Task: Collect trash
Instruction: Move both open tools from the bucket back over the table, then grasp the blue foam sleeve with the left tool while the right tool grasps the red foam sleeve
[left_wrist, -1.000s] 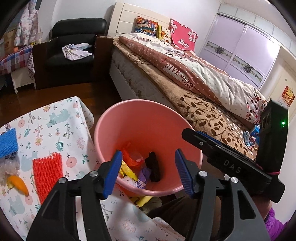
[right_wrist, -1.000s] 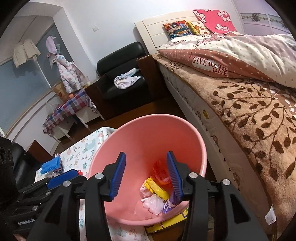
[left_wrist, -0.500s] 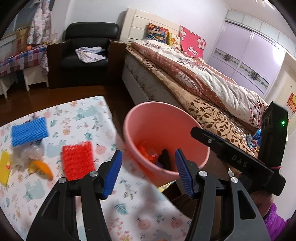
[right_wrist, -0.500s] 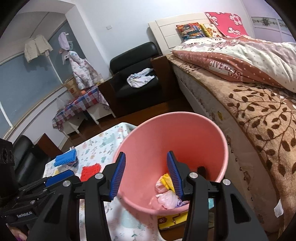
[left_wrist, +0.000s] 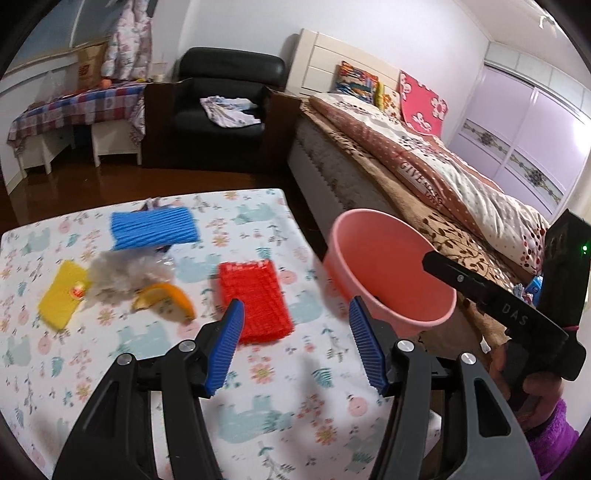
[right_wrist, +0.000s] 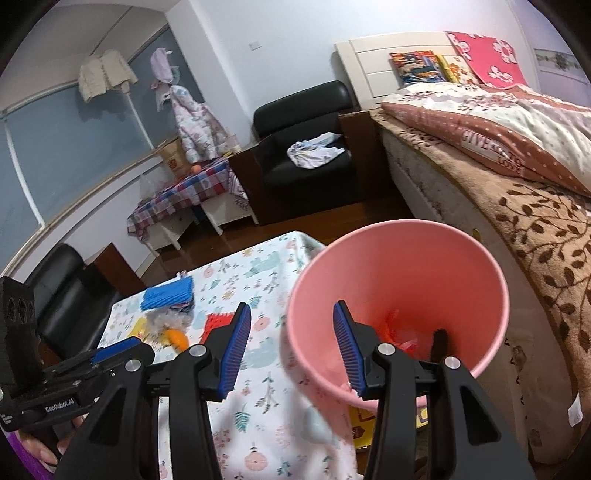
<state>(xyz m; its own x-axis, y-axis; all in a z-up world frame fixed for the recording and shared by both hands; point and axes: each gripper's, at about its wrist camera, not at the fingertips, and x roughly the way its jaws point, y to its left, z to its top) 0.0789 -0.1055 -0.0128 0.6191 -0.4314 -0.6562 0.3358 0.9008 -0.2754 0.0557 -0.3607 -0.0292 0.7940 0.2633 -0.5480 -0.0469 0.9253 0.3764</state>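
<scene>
In the left wrist view, the inside of the pink bin (left_wrist: 391, 273) was mostly hidden, because the camera looked at it from the side and only a dark speck showed near its near rim. The bin stood just past the right edge of the table (left_wrist: 258, 373), between the table and the bed (left_wrist: 424, 177). The left gripper (left_wrist: 295, 345) hung over the flowery cloth with its blue fingers wide apart and nothing between them. On the cloth lay a red mesh sleeve (left_wrist: 255, 299), a blue mesh sleeve (left_wrist: 153, 229), a yellow piece (left_wrist: 61, 291), an orange peel (left_wrist: 166, 299) and a crumpled clear wrapper (left_wrist: 125, 271), blurred and hard to make out. The right gripper's body (left_wrist: 509, 306) crossed in front of the bin, with a hand and a purple sleeve (left_wrist: 550, 439) cut off at the edge. In the right wrist view, the right gripper (right_wrist: 291, 349) was about half open and held nothing; its right finger covered part of the bin (right_wrist: 402, 266). Orange and pink scraps (right_wrist: 397, 332) and a black thing (right_wrist: 439, 341) showed deep inside. A yellow box (right_wrist: 364, 424) under the bin was mostly hidden. The trash on the table looked small here, and the left gripper's body (right_wrist: 74, 384) covered the near corner. A black armchair (right_wrist: 310, 147) with a cloth on it stood behind.
</scene>
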